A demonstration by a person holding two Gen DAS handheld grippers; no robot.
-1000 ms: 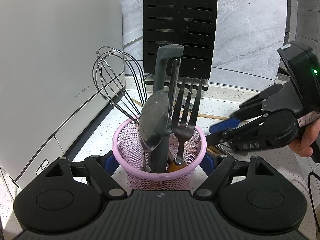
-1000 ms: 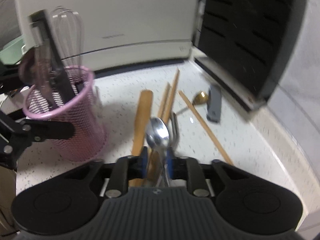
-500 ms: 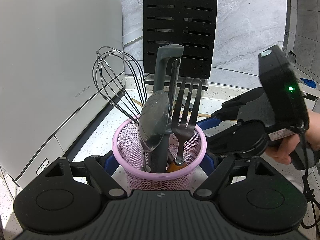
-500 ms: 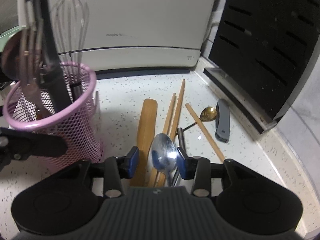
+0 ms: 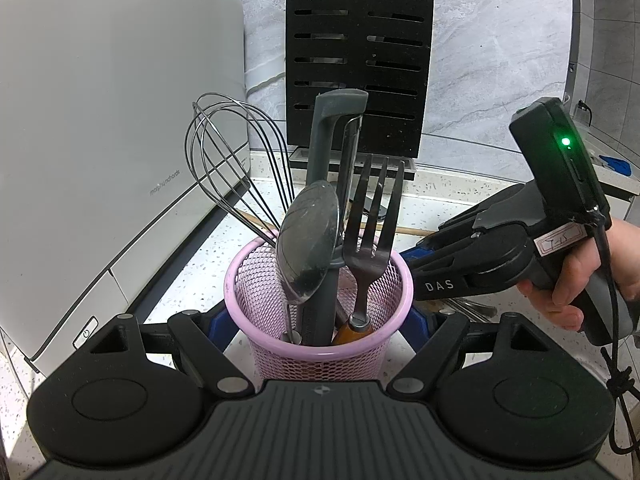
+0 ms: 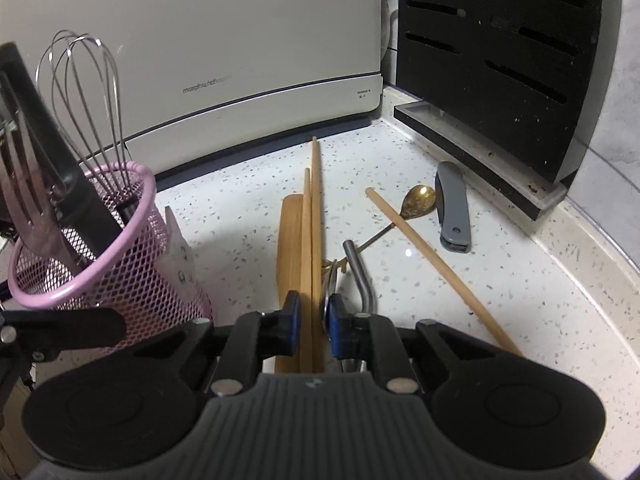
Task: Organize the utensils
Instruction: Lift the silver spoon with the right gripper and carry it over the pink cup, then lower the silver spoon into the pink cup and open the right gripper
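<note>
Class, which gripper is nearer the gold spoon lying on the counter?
Right. The right gripper sits over the chopsticks, just short of the gold spoon; the left gripper straddles the pink basket.

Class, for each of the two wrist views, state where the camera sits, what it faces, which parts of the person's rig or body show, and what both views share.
Left wrist: sits on the left gripper, facing the pink mesh holder between its fingers; the right gripper and right hand show.
Right wrist: sits on the right gripper, looking down at the pair of chopsticks between its fingers on the countertop; a left gripper finger shows.
Shared: holder, whisk, white appliance, black knife block.
</note>
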